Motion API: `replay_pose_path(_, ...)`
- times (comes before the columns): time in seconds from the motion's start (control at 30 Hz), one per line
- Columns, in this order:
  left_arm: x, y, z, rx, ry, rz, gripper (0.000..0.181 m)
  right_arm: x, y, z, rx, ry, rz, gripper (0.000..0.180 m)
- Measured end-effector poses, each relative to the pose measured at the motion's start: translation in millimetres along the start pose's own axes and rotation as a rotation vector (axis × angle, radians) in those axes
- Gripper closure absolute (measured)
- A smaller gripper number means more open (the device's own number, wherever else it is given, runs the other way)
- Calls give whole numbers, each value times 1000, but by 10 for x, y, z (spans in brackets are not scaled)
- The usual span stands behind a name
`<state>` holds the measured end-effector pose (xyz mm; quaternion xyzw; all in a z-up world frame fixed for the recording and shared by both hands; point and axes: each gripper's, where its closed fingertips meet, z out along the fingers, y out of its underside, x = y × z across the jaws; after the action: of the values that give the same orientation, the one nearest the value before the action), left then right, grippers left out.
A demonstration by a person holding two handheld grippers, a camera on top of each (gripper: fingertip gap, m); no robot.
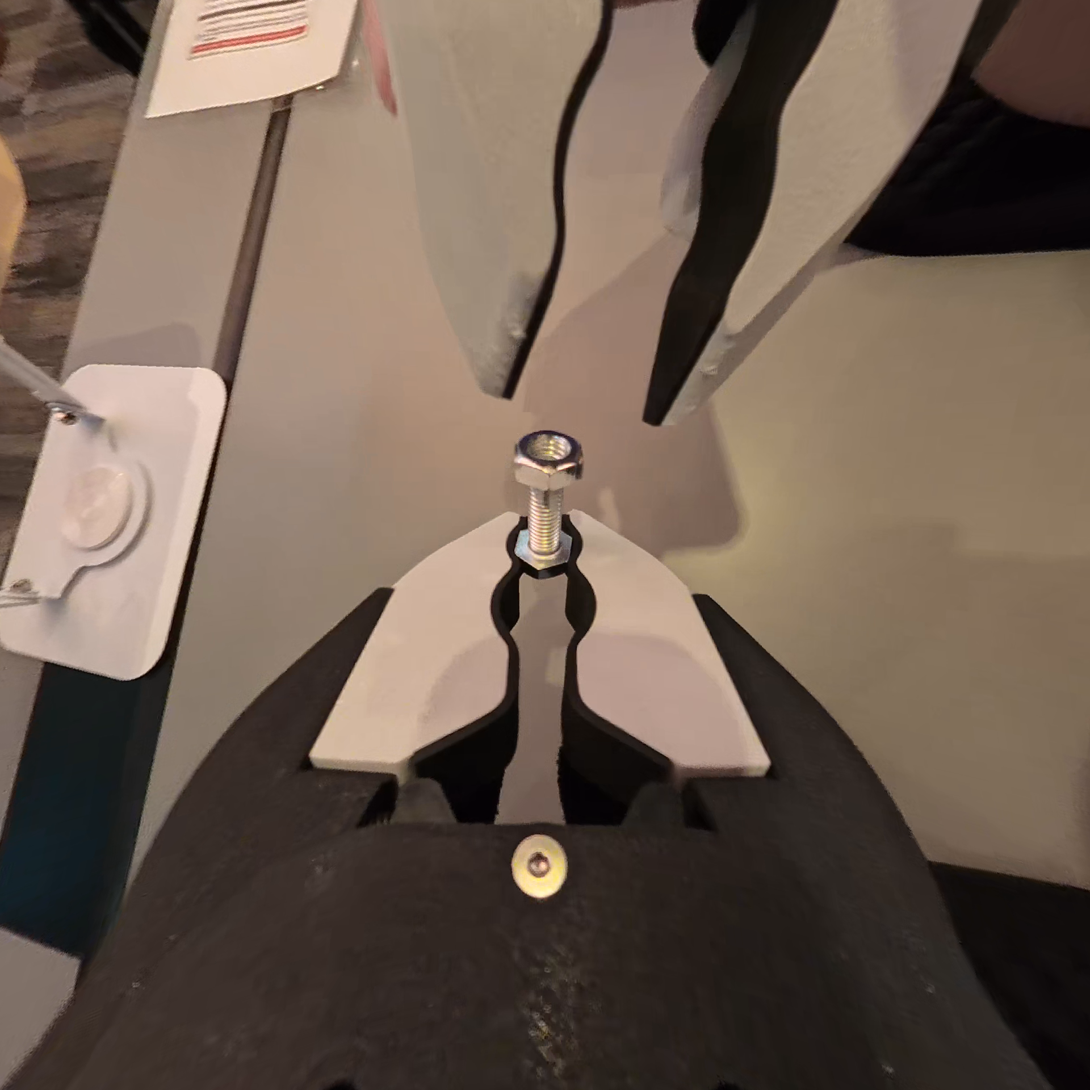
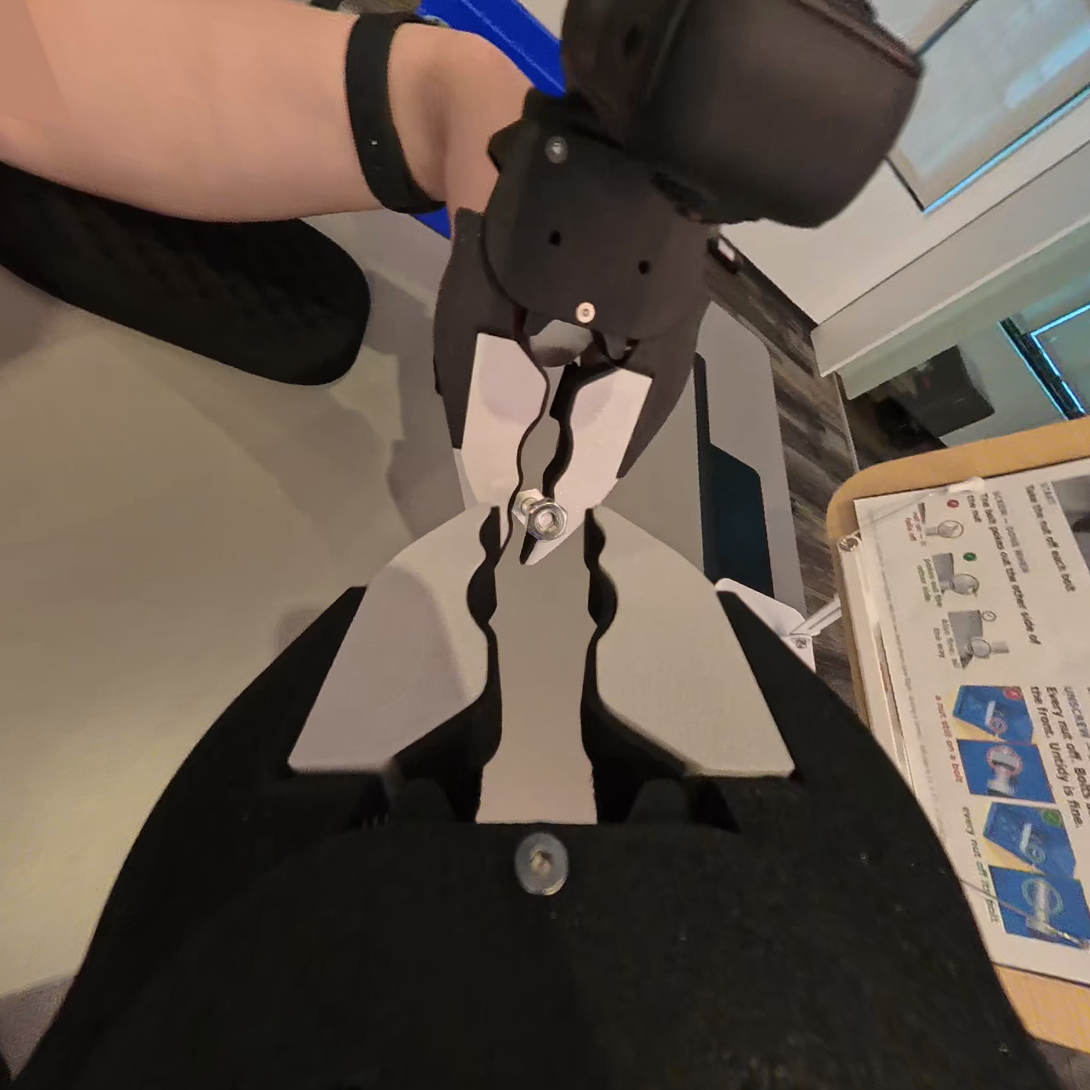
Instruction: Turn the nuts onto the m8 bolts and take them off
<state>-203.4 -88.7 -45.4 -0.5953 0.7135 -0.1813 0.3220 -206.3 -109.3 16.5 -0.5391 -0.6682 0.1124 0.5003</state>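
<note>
Left gripper (image 1: 539, 545) fingers clamped on bolt (image 1: 541, 525) head, partly hidden; nut (image 1: 548, 463) atop; right gripper (image 1: 581, 407) fingers apart.

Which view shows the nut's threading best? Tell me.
The left wrist view: the nut sits at the bolt's tip, side-on, bare threads below. The right wrist view shows it end-on, hiding the threads.
</note>
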Motion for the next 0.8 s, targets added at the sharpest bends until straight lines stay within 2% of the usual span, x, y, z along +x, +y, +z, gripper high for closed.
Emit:
replay_pose_path(0.3, 135, -43, -25, 45, 87, 17, 170, -151, -48, 111, 32, -88, 8, 148)
replay_pose_path(0.8, 132, -64, -48, 52, 82, 15, 170, -109, -15, 99, -5, -63, 12, 149)
